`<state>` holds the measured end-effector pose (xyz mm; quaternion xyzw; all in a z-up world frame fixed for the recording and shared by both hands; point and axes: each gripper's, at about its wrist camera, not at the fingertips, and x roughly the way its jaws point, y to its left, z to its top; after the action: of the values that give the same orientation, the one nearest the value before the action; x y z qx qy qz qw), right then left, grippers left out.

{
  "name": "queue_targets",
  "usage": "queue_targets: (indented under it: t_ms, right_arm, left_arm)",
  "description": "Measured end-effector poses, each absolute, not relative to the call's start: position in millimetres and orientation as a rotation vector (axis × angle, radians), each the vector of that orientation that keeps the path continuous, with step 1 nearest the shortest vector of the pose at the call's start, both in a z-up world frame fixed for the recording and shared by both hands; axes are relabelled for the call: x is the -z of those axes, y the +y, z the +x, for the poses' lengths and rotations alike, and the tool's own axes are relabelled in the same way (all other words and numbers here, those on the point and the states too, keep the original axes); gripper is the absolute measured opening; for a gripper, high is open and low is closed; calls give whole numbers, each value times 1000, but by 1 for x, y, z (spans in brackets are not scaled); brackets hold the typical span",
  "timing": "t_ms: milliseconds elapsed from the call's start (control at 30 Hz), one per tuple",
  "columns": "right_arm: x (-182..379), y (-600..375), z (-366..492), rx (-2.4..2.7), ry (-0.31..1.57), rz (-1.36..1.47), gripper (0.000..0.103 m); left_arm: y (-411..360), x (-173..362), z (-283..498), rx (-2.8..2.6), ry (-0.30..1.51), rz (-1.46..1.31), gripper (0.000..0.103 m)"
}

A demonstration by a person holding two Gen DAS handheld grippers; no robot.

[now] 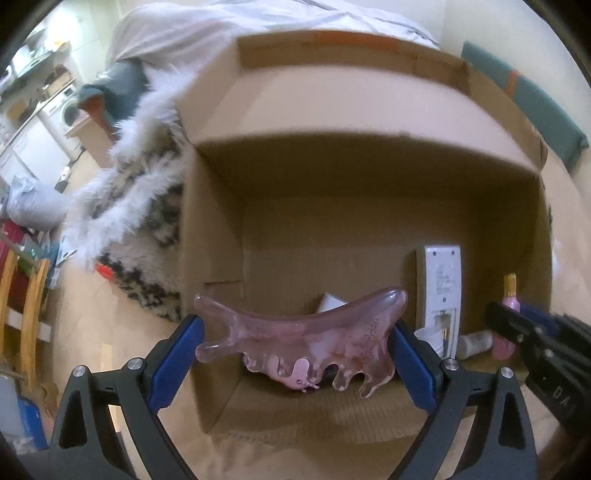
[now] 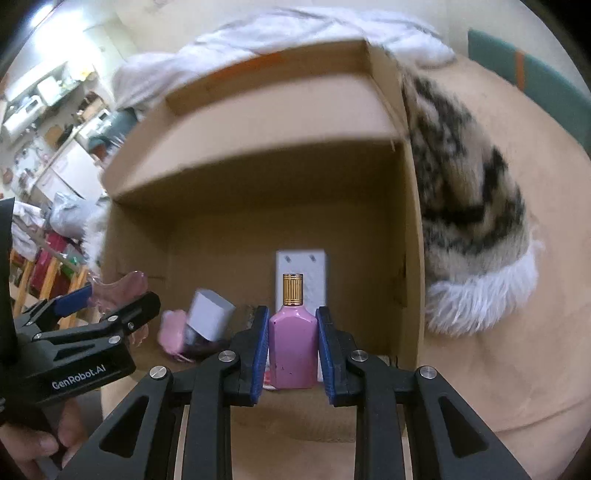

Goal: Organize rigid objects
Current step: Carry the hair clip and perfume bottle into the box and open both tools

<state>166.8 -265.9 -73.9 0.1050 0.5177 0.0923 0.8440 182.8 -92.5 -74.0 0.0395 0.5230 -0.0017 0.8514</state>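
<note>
My left gripper (image 1: pixel 295 347) is shut on a translucent pink wavy-edged scraper (image 1: pixel 295 339) and holds it over the near edge of an open cardboard box (image 1: pixel 354 110). My right gripper (image 2: pixel 291 350) is shut on a pink bottle with a gold cap (image 2: pixel 293 336), held upright over the box's near right side; the bottle also shows in the left wrist view (image 1: pixel 509 321). Inside the box lie a white remote (image 2: pixel 301 269), a grey-capped bottle (image 2: pixel 208 317) and a pink item (image 2: pixel 171 332). The left gripper (image 2: pixel 92 325) also shows in the right wrist view.
A furry black-and-white blanket (image 2: pixel 469 206) lies against the box's right side and also its left (image 1: pixel 140 206). White bedding (image 1: pixel 229 22) lies behind the box. Wooden chair legs (image 1: pixel 26 317) and clutter stand on the floor at far left. A teal cushion (image 1: pixel 524 99) is at the right.
</note>
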Motion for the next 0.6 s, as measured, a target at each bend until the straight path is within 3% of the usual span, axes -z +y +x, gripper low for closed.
queue_targets:
  t_ms: [600]
  right_arm:
    - [105, -257, 179, -171, 1176, 223, 26]
  left_arm:
    - [-102, 100, 192, 51, 1153, 82, 96]
